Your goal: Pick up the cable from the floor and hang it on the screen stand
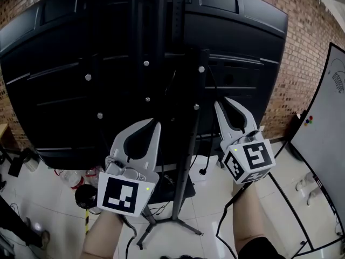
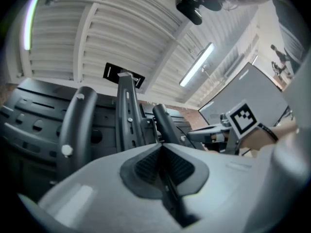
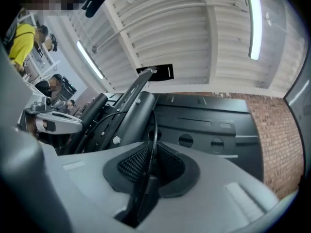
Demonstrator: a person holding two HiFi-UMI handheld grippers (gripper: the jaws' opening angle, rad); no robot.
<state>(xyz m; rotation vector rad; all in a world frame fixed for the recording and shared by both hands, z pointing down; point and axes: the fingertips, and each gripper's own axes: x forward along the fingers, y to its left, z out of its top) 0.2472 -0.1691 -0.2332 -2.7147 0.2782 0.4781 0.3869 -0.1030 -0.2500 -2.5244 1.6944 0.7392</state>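
Note:
The screen's black back fills the head view, carried on a dark stand post. My right gripper is raised beside the post. Its jaws stand a sliver apart, and the thin black cable runs loose between the pads and up to the stand's bracket. In the head view the cable shows as a fine line from the bracket down to that gripper. My left gripper is held up left of the post, with its pads closed together.
A whiteboard leans at the right against the brick wall. The stand's legs spread over the tiled floor below my arms. Bottles and clutter lie at the lower left. People stand far off.

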